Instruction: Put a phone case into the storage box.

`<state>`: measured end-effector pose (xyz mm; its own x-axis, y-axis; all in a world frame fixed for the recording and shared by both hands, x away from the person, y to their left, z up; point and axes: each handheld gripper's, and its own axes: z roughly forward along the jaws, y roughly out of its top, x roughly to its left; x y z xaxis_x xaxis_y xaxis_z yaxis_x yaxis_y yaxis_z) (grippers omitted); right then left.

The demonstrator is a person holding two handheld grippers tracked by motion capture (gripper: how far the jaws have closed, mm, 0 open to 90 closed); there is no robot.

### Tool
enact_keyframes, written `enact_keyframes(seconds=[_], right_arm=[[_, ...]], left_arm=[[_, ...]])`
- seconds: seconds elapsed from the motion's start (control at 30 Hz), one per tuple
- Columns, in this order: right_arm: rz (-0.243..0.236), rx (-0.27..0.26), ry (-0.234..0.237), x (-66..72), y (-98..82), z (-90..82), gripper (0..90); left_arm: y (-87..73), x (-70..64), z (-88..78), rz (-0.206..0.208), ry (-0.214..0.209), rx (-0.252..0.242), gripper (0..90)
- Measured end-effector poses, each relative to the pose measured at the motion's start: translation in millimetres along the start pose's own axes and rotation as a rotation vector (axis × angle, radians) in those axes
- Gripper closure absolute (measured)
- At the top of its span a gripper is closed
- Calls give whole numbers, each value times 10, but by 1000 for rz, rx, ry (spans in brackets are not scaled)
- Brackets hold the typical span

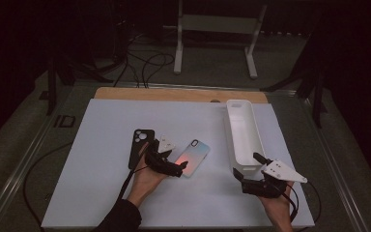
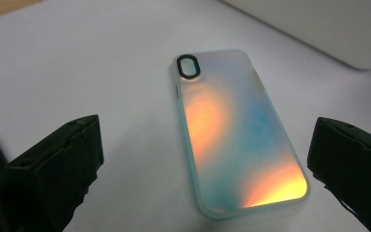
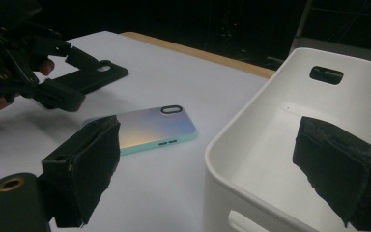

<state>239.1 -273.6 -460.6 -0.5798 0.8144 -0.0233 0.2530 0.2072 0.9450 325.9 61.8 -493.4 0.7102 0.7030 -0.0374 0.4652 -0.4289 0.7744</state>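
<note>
From above, the left gripper [image 1: 174,164] hangs spread over the near end of the iridescent phone case [image 1: 194,157], with a black phone case [image 1: 140,145] just left; the right gripper [image 1: 248,166] gapes at the near end of the white bin [image 1: 241,130]. The left gripper view has its jaws wide either side of the iridescent case, flat on the white table [image 2: 77,63]. The right gripper view has its jaws apart, astride the bin's near wall.

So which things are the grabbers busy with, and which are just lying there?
Likely part of the job:
- shiny phone case, between the open left gripper's jaws
- white bin, in front of the open right gripper

Just lying about, it seems:
- black phone case
- cables on the floor
</note>
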Motion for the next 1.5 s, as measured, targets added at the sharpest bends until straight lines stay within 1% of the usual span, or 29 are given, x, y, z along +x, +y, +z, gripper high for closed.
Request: enact_keyframes(seconds=[0.2,0.23,0.3,0.53,0.57,0.63,0.73,0.8,0.9,0.97,1.07,1.1,1.2,1.23,1.33,1.4,1.47,1.5], right_arm=[[-5,5,-2,1,-2,7,94],[-5,5,-2,1,-2,7,94],[-7,4,-1,3,-3,9,94],[-6,6,-1,3,-5,12,94],[-7,5,-1,0,-6,13,94],[-3,8,-3,0,-10,16,94],[-2,14,-3,-1,-16,20,94],[-3,13,-1,-5,-18,22,94],[-4,14,-1,-6,-20,25,95],[-5,15,-2,-8,-24,28,94],[-4,17,-2,-9,-27,31,94],[-4,17,-2,-9,-27,31,94],[-6,20,-3,-7,-29,33,94],[-6,20,-4,-9,-30,32,94],[-4,20,-5,-12,-31,28,95],[-4,21,-8,-14,-32,24,95],[-3,22,-8,-14,-32,25,95],[-4,24,-8,-13,-33,26,94]], left_arm=[[15,-66,120,10,-19,40,0],[15,-66,120,10,-19,40,0],[13,-91,180,9,-33,62,0],[-1,-150,299,8,-39,96,0],[-1,-158,313,6,-36,105,0],[-2,-168,340,-4,-49,110,0],[0,-199,374,0,-42,120,0],[1,-218,393,7,-29,131,0],[3,-240,421,6,-18,143,0],[-1,-256,440,14,0,153,0],[-9,-255,461,16,0,167,0],[-17,-259,477,15,-1,177,0],[-43,-273,509,30,14,209,0],[-34,-270,502,25,15,218,0],[-30,-257,488,21,12,226,15],[-17,-221,449,30,2,243,76],[-11,-201,432,33,-2,248,142],[-1,-166,415,38,-14,267,145]])
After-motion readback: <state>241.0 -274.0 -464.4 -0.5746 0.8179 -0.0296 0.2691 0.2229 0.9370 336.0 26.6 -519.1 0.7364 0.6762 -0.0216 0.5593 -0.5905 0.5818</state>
